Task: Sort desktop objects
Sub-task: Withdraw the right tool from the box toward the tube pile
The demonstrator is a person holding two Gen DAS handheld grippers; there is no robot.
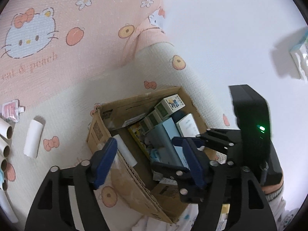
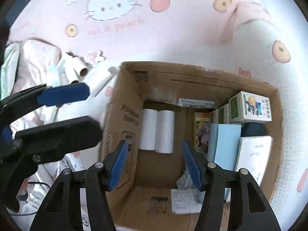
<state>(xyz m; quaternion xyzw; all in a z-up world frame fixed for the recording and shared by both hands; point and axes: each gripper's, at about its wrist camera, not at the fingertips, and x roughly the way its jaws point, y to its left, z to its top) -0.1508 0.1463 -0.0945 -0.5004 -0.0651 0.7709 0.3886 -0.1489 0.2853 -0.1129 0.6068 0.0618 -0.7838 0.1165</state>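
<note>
Both my grippers, left (image 1: 148, 161) and right (image 2: 156, 163), hang open and empty over the cardboard box (image 2: 192, 73). Two white rolls (image 2: 156, 131) lie inside, frame centre. I should fetch the loose roll (image 1: 33, 135), lower left, gripping across its middle.

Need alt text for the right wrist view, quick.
Open right gripper hangs empty over a cardboard box holding two white paper rolls side by side, with small boxes at right. The left gripper, also open, is beside the box.

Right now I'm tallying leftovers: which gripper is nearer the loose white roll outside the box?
Left. The left gripper hangs over the box's near wall, beside the roll; the right gripper is above the box interior.
</note>
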